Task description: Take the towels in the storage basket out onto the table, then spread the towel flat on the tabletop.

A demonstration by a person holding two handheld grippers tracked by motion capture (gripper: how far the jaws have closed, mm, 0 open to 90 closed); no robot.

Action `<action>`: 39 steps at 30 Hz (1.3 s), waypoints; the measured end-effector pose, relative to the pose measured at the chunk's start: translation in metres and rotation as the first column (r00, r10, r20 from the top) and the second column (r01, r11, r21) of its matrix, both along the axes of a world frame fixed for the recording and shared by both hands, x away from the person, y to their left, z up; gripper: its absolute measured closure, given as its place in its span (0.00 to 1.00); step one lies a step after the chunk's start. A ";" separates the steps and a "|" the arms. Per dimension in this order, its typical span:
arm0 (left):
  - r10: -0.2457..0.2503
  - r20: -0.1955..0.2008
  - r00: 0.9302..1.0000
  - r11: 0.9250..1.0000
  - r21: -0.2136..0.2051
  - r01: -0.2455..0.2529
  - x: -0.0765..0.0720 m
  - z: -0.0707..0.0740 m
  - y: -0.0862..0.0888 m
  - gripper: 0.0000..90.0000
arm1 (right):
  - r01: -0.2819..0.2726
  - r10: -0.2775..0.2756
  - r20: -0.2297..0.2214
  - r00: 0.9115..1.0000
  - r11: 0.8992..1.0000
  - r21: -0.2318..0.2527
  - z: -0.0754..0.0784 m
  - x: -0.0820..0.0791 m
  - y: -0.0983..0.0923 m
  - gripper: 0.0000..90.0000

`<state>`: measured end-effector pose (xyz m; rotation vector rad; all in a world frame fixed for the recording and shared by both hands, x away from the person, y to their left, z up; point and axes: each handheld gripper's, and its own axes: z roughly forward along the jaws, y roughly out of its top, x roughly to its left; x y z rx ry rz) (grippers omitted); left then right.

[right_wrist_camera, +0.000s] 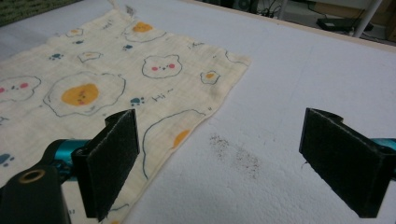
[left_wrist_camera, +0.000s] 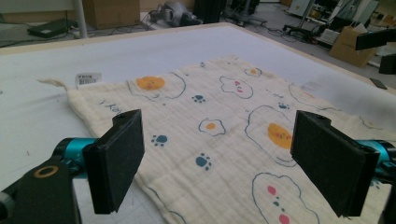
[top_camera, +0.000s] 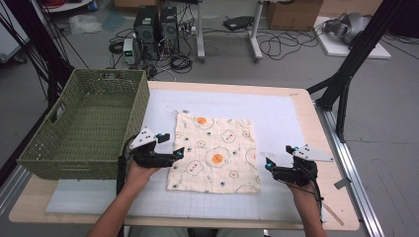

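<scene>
In the middle of the white gridded mat (top_camera: 276, 123) a cream square muslin cloth with fried-egg prints (top_camera: 216, 153) lies flat. The left gripper (top_camera: 171, 146) is at its left edge, jaws apart, perhaps just over the fabric. The right gripper (top_camera: 279, 157) is just right of the cloth, jaws spread, holding nothing. A green woven plastic basket (top_camera: 86, 123) stands left of the cloth

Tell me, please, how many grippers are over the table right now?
2. The left gripper sits open at the cloth's left edge; the right gripper sits open just off its right edge.
</scene>
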<state>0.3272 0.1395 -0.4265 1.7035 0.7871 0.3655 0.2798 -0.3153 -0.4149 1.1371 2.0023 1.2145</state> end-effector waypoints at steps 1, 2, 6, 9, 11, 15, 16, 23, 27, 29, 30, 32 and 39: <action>-0.001 -0.001 1.000 1.000 0.002 0.001 0.000 0.000 0.000 0.20 | -0.002 0.002 -0.005 1.000 1.000 -0.007 -0.001 0.000 0.001 0.13; -0.001 -0.001 1.000 1.000 0.005 0.001 -0.001 0.000 -0.001 0.20 | -0.005 0.005 -0.009 1.000 1.000 -0.008 -0.001 0.000 0.001 0.13; 0.007 -0.009 1.000 1.000 -0.008 -0.007 -0.001 0.001 -0.001 0.20 | -0.004 0.004 -0.015 1.000 1.000 -0.008 -0.002 0.000 0.002 0.13; 0.010 -0.014 1.000 1.000 -0.014 -0.011 -0.001 0.000 -0.001 0.20 | -0.001 0.001 -0.012 1.000 1.000 -0.009 -0.002 0.001 0.001 0.13; 0.021 -0.016 1.000 0.999 -0.027 -0.021 0.000 0.000 0.000 0.20 | 0.006 -0.006 -0.012 1.000 1.000 -0.005 -0.002 0.001 -0.001 0.13; 0.029 -0.021 0.999 0.999 -0.027 -0.030 0.001 0.000 0.002 0.20 | 0.016 -0.016 -0.009 1.000 1.000 0.002 -0.002 0.001 -0.005 0.13; 0.031 -0.022 0.999 0.999 -0.027 -0.032 0.001 0.000 0.002 0.20 | 0.019 -0.019 -0.013 1.000 1.000 0.005 -0.002 0.001 -0.005 0.13; 0.029 -0.025 0.999 1.000 -0.010 -0.030 0.001 -0.001 0.001 0.20 | 0.015 -0.015 -0.011 1.000 1.000 0.002 -0.001 0.002 -0.005 0.13; 0.041 -0.026 0.999 0.999 -0.008 -0.041 0.000 -0.001 0.002 0.20 | 0.003 -0.003 -0.011 1.000 1.000 -0.007 -0.002 0.002 -0.003 0.13; 0.042 -0.030 0.999 0.999 -0.008 -0.042 0.000 -0.001 0.001 0.20 | 0.000 0.000 -0.016 1.000 1.000 -0.005 -0.002 0.002 -0.002 0.13; 0.041 -0.030 0.999 0.999 -0.007 -0.041 0.001 -0.001 0.001 0.20 | -0.002 0.002 -0.015 1.000 1.000 -0.009 -0.002 0.002 -0.002 0.13; 0.042 -0.032 0.999 0.999 -0.007 -0.042 0.002 -0.002 0.001 0.20 | -0.007 0.006 -0.013 1.000 1.000 -0.008 -0.002 0.002 -0.001 0.13; 0.045 -0.035 0.998 0.999 -0.010 -0.045 0.002 -0.002 -0.001 0.20 | -0.005 0.004 -0.021 1.000 1.000 -0.017 -0.003 0.002 -0.002 0.13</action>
